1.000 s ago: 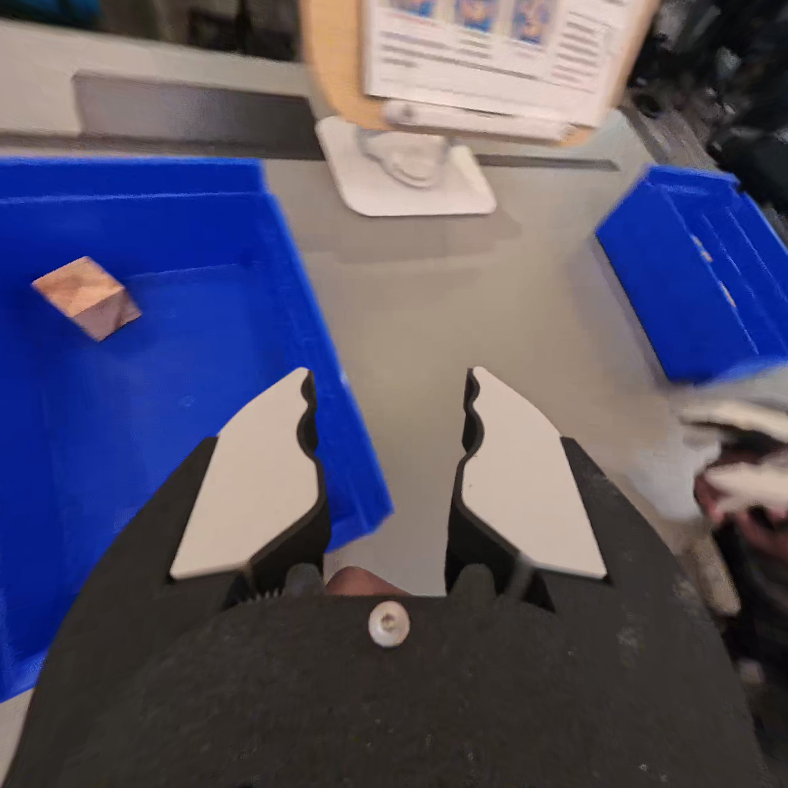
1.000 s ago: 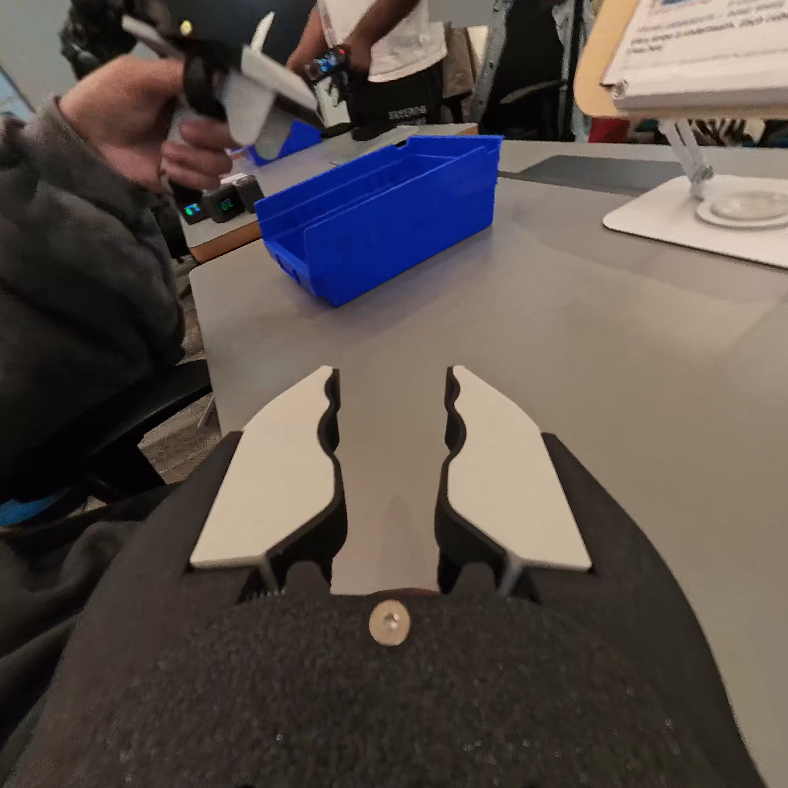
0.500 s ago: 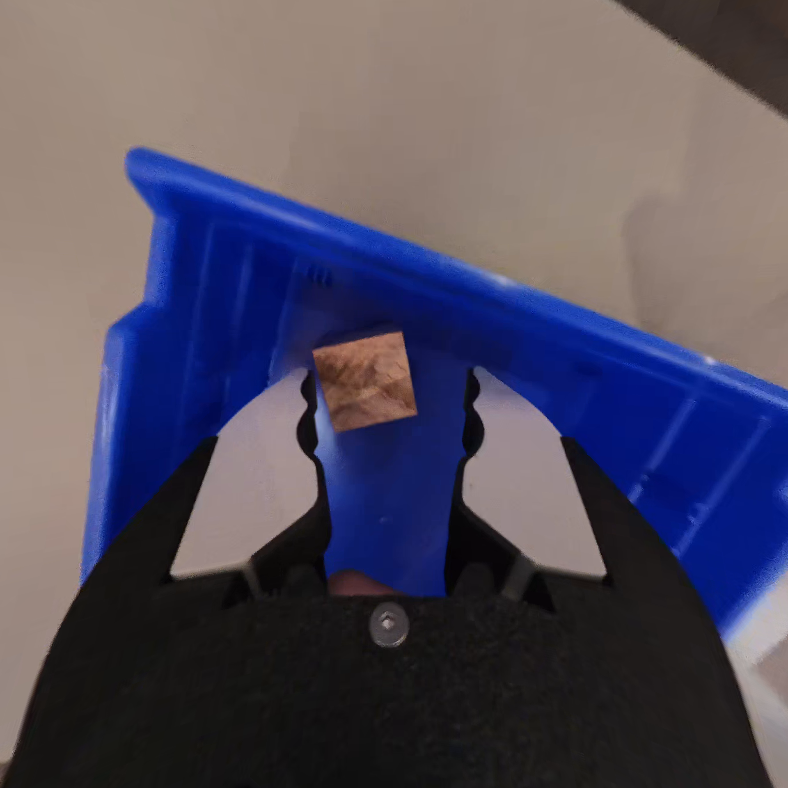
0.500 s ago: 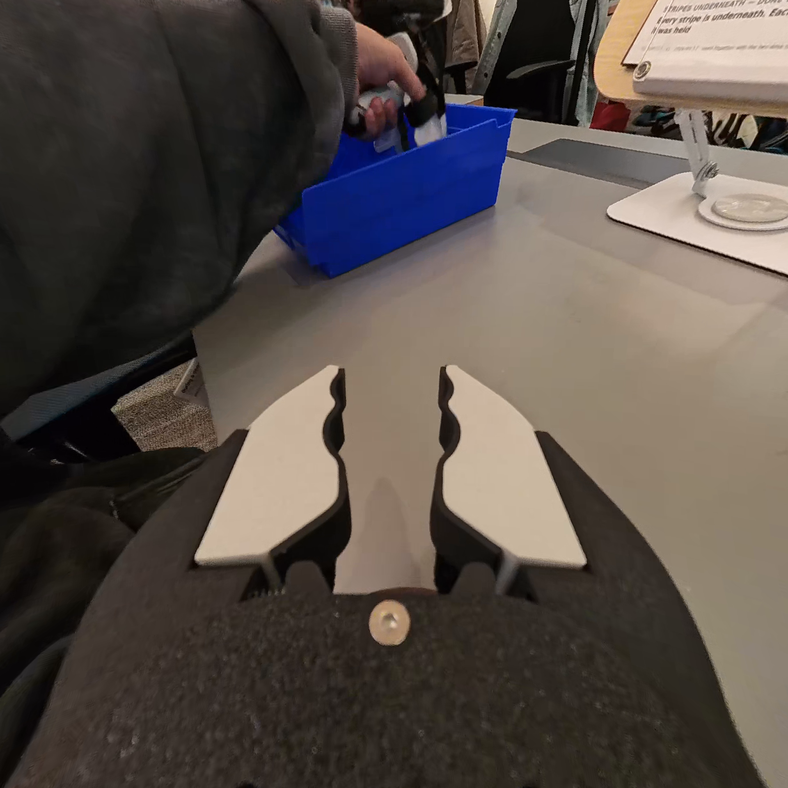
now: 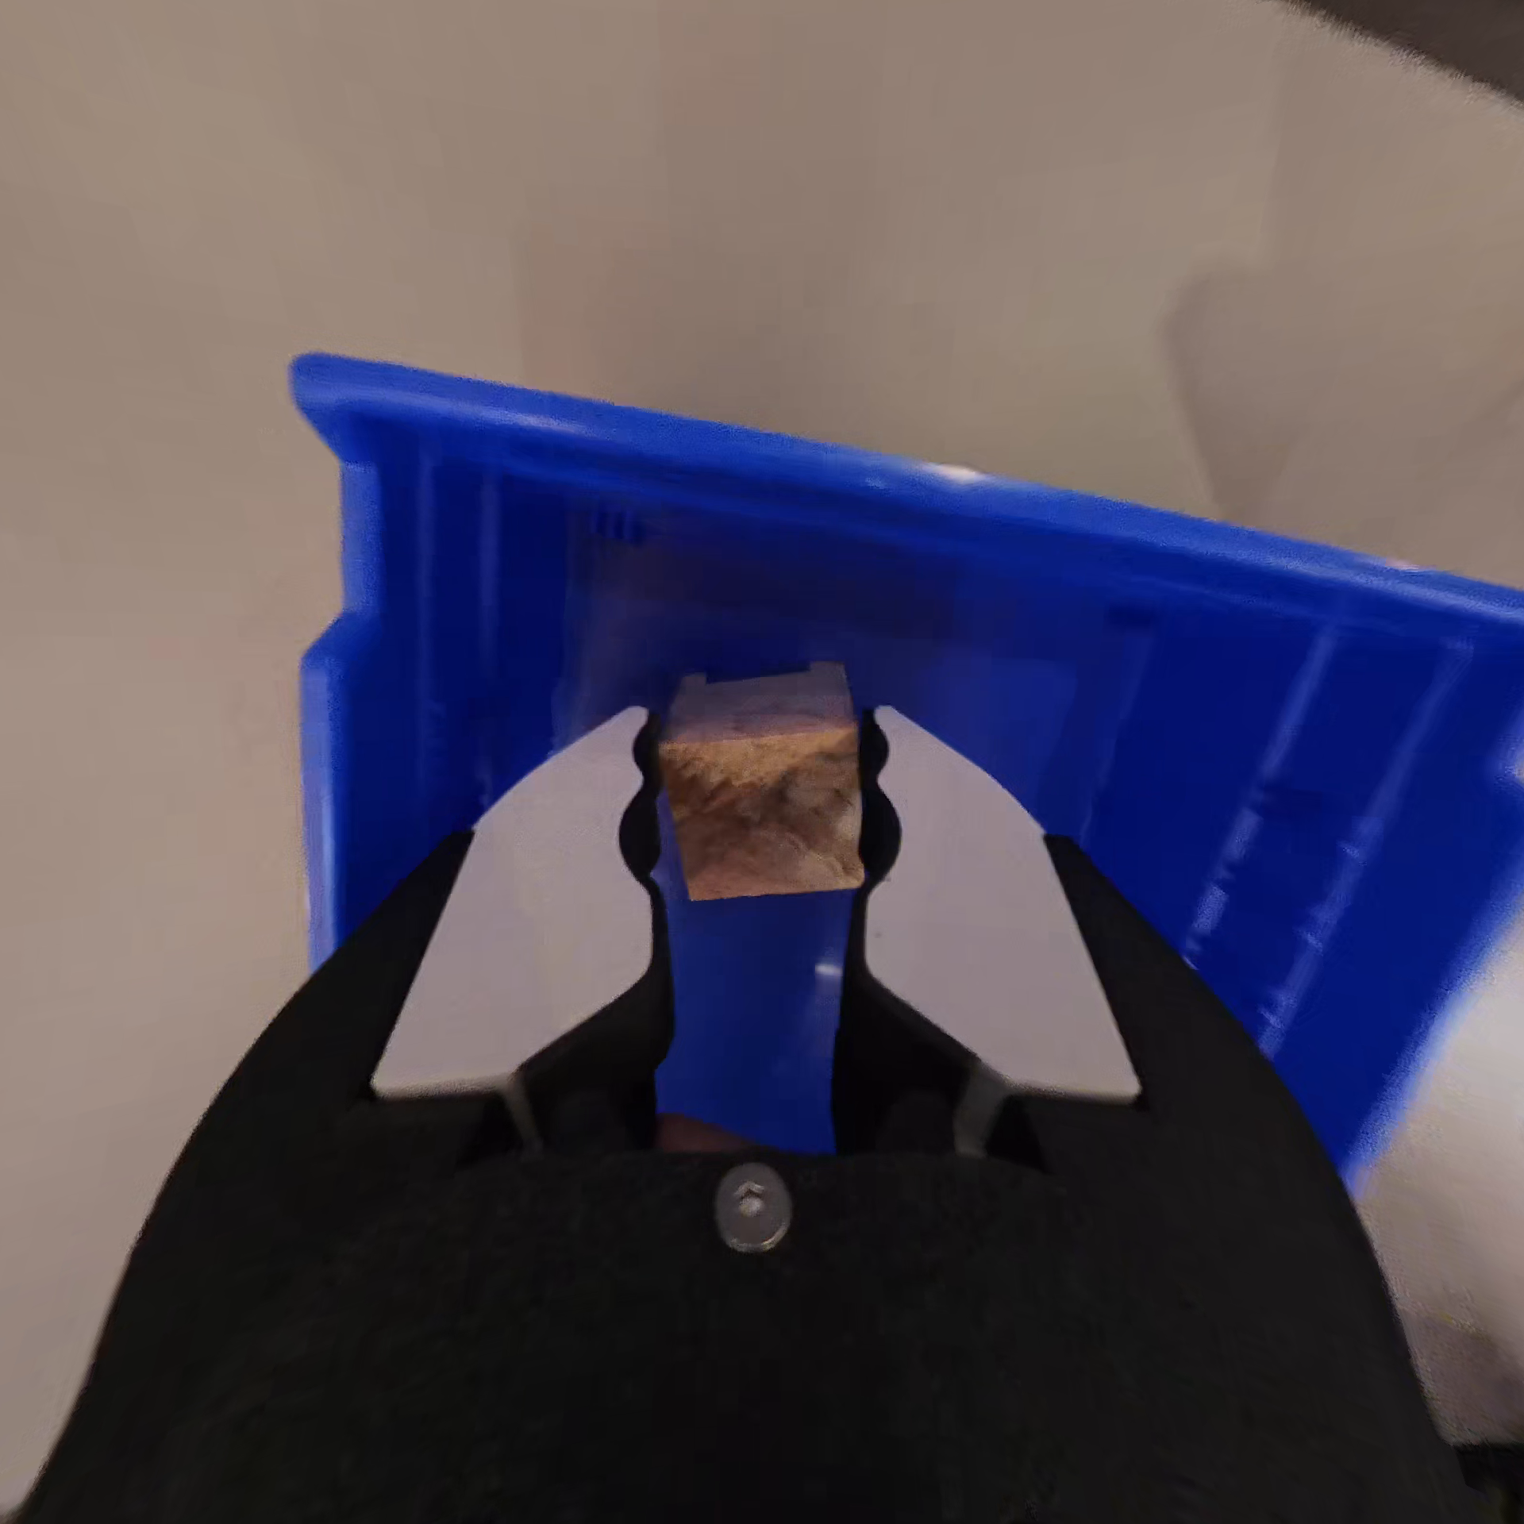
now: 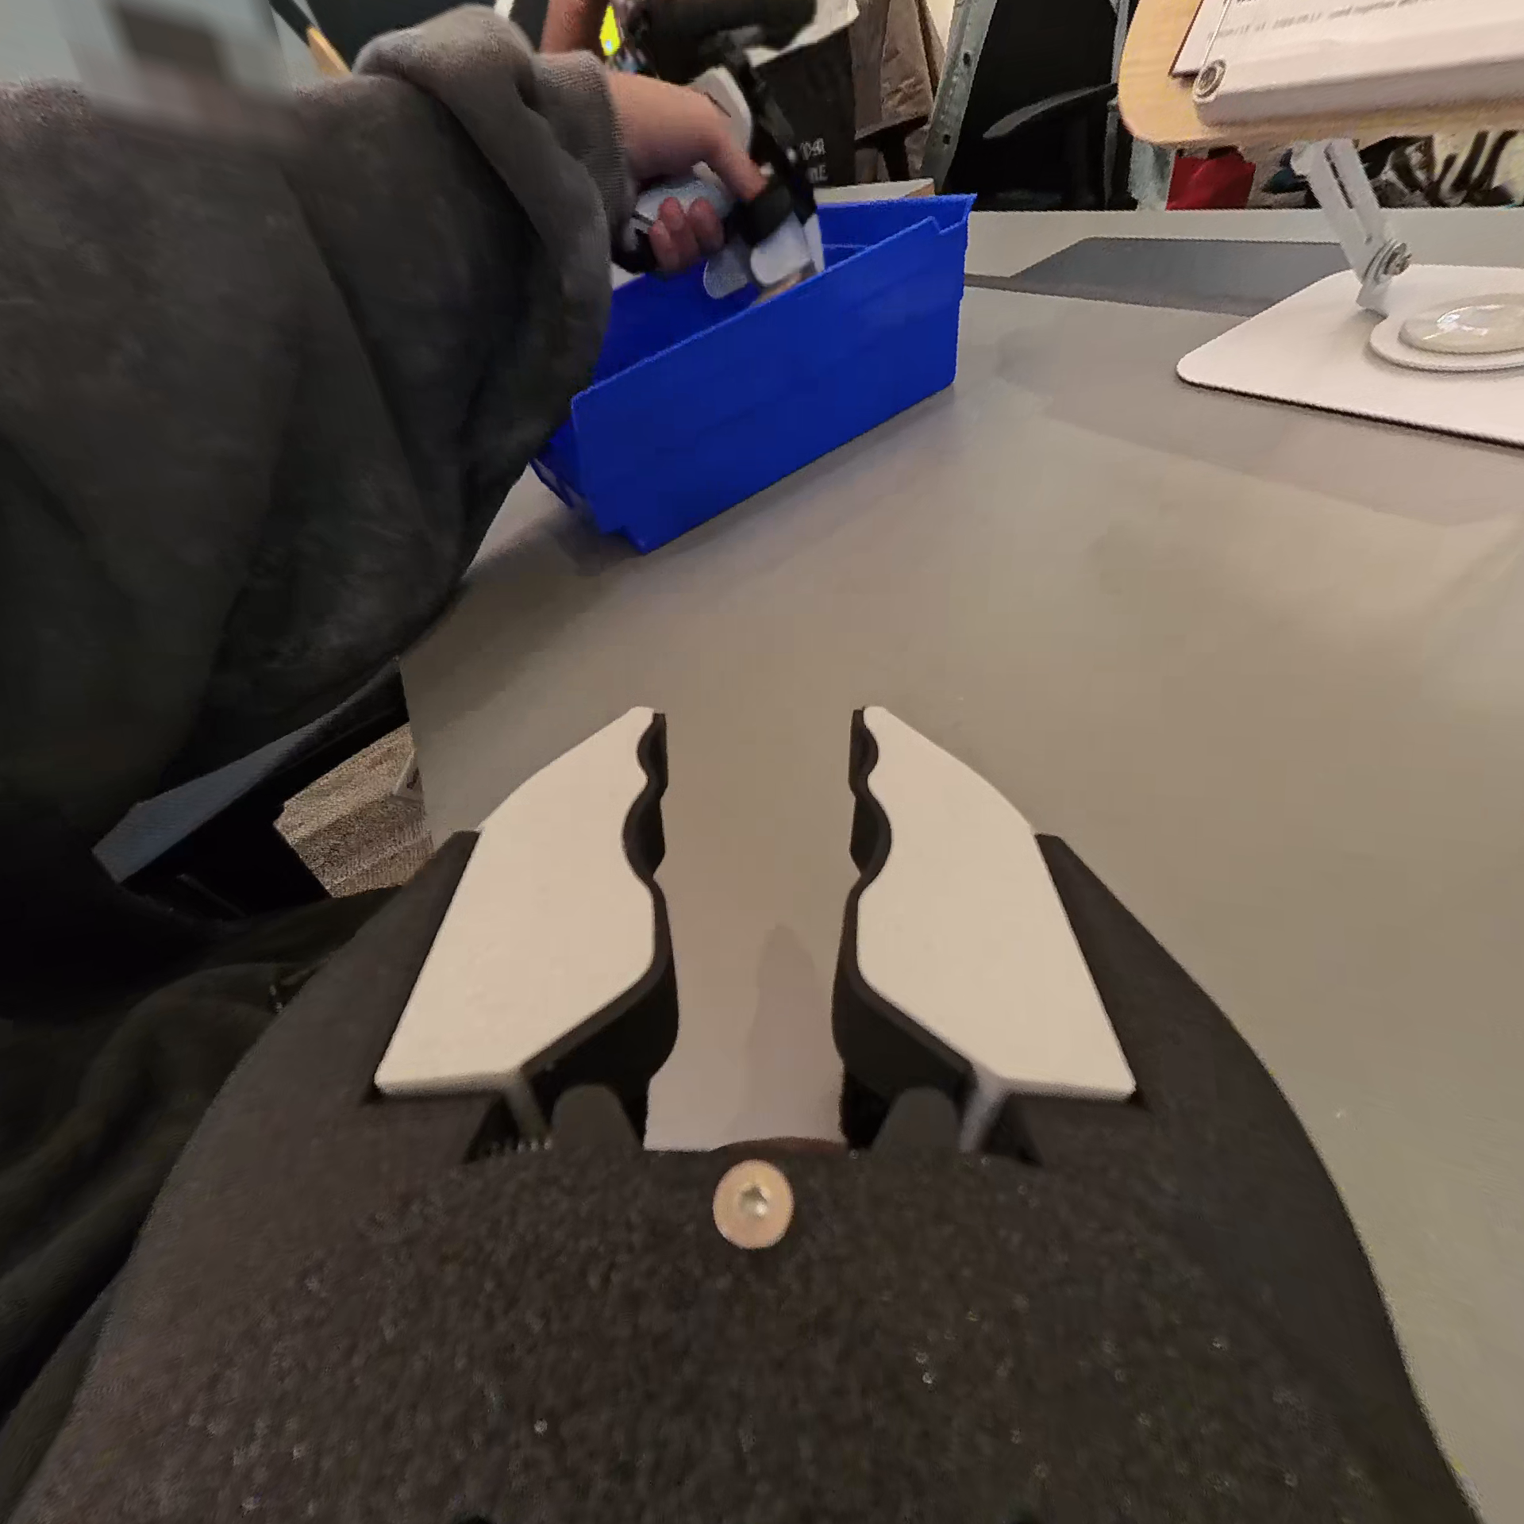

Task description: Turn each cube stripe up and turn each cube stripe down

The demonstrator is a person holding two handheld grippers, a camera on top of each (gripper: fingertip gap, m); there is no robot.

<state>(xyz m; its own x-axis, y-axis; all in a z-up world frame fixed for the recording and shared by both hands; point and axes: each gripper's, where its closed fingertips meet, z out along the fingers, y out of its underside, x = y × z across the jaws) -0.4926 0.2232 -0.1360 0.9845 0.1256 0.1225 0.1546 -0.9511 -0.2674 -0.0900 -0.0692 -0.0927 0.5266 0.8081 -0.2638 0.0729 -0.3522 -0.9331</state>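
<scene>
right gripper agape over grey table | left gripper — inside blue bin

Small brown wooden cube: matt, grainy, mottled. Blue plastic bin: smooth, slight sheen. Grey surface: smooth, matt. Left gripper: black rough-textured body, pale smooth matt finger plates, shiny metal screw. Dark grey cloth sleeve, soft.

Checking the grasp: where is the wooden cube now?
In the left wrist view, the wooden cube sits between the left gripper fingertips, inside the blue bin.
</scene>
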